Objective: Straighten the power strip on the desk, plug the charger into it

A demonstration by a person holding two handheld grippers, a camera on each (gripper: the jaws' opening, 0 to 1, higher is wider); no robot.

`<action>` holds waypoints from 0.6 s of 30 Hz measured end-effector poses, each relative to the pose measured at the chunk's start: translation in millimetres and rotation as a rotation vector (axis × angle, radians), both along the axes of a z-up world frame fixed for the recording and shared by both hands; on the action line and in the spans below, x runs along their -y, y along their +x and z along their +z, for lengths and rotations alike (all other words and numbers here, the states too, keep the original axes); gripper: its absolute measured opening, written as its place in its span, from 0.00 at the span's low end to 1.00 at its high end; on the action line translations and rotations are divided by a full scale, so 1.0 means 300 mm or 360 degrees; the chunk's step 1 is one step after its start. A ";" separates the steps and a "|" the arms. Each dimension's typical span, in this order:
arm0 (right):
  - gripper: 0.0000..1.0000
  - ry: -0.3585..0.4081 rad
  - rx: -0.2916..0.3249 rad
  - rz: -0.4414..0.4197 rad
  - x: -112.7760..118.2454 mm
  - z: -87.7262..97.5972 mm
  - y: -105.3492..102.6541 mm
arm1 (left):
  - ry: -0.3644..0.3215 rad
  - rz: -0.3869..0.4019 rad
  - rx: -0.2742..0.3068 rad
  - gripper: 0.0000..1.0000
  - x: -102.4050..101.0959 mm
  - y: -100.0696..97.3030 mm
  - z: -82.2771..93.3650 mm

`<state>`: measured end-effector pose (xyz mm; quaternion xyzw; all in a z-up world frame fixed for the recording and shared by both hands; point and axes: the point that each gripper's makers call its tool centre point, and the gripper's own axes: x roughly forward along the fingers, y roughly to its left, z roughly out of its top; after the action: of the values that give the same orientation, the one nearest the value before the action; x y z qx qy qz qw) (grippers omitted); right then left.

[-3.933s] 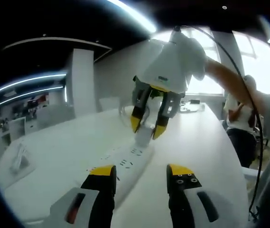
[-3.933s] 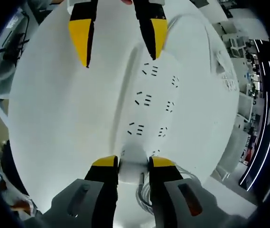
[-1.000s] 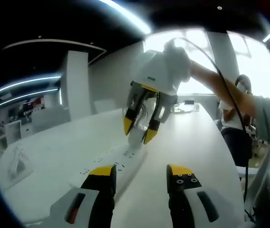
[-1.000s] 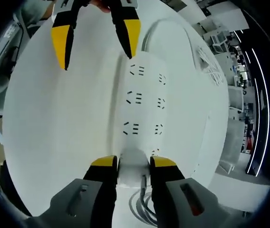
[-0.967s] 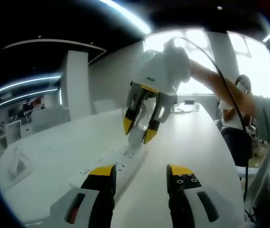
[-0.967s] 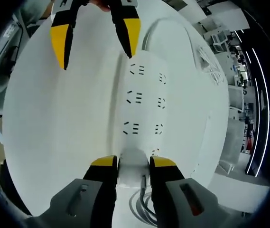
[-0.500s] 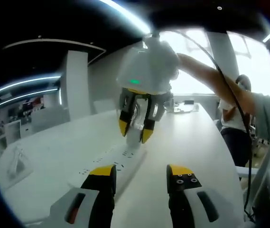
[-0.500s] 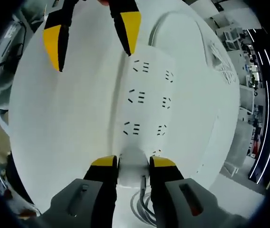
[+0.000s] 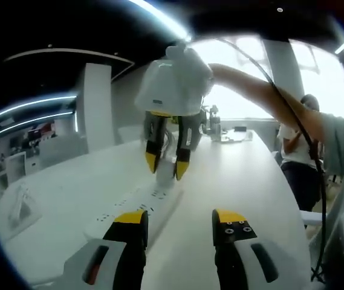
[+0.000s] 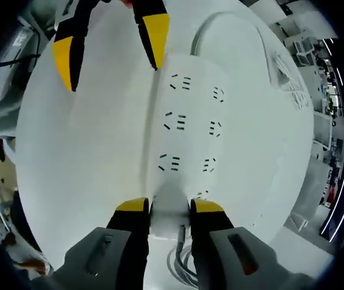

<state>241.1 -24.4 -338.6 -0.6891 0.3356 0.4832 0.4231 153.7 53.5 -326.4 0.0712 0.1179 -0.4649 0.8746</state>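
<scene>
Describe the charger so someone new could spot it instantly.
Start at the white desk and find the long white power strip lying on it. At the strip's near end, the right gripper clamps a small white block: the charger, the one thing standing above the sockets.

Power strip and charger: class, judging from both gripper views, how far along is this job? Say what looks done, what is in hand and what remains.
Done: the power strip lies flat on the desk.

In hand: the right tool is shut on the white charger, held upright over the strip's near end; the left gripper view shows it there.

Left: whether its prongs are seated cannot be told. The left tool is open, holding nothing.
</scene>
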 end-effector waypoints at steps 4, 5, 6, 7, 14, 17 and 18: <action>0.24 -0.0115 0.0023 0.0004 0.003 -0.010 0.002 | -0.0009 -0.0010 0.0006 0.44 0.003 -0.007 0.005; 0.24 -0.0095 0.0006 -0.0001 0.005 -0.006 0.003 | -0.0009 -0.0011 0.0006 0.44 0.003 -0.008 0.005; 0.24 -0.0042 -0.0017 -0.0020 0.005 -0.007 0.002 | -0.0008 -0.0012 0.0006 0.44 0.003 -0.008 0.005; 0.24 -0.0014 -0.0036 -0.0028 0.010 -0.005 0.003 | -0.0007 -0.0011 0.0005 0.44 0.002 -0.008 0.004; 0.24 0.0061 -0.0094 -0.0059 0.014 -0.005 0.009 | -0.0007 -0.0026 0.0012 0.44 0.005 -0.018 0.009; 0.24 -0.0084 -0.0049 -0.0014 0.012 -0.010 0.008 | -0.0006 -0.0030 0.0009 0.44 0.007 -0.020 0.008; 0.25 -0.0094 -0.0047 -0.0012 0.009 -0.014 0.006 | 0.0000 -0.0030 0.0007 0.44 0.008 -0.020 0.005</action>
<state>242.7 -27.1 -343.0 -0.6928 0.3585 0.4818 0.3993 147.7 51.2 -324.9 0.0734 0.1153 -0.4729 0.8704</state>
